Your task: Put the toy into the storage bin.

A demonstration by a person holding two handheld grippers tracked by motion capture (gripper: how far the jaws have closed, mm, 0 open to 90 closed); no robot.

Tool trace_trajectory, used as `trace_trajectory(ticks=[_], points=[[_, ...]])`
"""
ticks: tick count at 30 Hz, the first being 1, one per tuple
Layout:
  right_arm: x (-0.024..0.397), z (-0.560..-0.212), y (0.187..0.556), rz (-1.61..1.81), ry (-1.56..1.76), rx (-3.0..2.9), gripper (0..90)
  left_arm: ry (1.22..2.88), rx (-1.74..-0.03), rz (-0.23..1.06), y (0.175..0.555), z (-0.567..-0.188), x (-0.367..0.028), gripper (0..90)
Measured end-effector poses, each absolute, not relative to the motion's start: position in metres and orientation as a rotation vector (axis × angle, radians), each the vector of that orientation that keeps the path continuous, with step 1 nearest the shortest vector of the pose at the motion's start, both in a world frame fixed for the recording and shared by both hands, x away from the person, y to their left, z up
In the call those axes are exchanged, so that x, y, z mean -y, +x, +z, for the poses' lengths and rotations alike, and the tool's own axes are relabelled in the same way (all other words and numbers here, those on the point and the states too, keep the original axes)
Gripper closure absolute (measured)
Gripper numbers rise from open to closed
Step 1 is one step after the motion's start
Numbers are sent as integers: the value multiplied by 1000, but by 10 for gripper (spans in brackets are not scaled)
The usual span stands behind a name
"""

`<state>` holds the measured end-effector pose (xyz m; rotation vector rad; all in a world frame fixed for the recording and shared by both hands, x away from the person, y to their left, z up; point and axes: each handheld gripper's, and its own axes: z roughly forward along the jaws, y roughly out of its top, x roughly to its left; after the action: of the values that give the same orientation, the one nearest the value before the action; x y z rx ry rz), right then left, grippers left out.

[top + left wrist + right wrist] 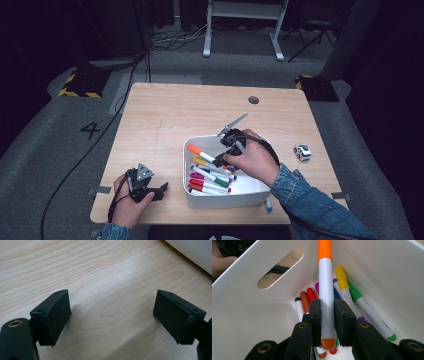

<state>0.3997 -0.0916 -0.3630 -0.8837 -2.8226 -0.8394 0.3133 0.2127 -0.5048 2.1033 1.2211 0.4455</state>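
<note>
A white bin [250, 199] on the wooden table [170, 112] holds several coloured markers [210, 181]. My right gripper [220, 161] hangs inside the bin, shut on an orange-capped white marker [201, 153]. In the right gripper view the orange-capped marker [325, 292] runs up between the two pads [315, 320], above the other markers [352, 300] on the bin floor. My left gripper [161, 191] rests low at the table's front left, held by a hand, apart from the bin. In the left gripper view its jaws [112, 315] stand wide open over bare wood, with nothing between them.
A small white toy car [302, 152] sits on the table right of the bin. A blue marker [268, 204] lies just outside the bin's front right corner. A round cable hole [253, 100] is near the table's far edge. The bin's wall [192, 252] is at the top right.
</note>
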Motion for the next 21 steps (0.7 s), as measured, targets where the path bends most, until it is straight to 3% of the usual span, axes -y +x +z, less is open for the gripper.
trace_trajectory(ticks=[21], points=[[80,-363,404,-834,-918,2845,766,2110,-1213,447,315,-505,-213,142]])
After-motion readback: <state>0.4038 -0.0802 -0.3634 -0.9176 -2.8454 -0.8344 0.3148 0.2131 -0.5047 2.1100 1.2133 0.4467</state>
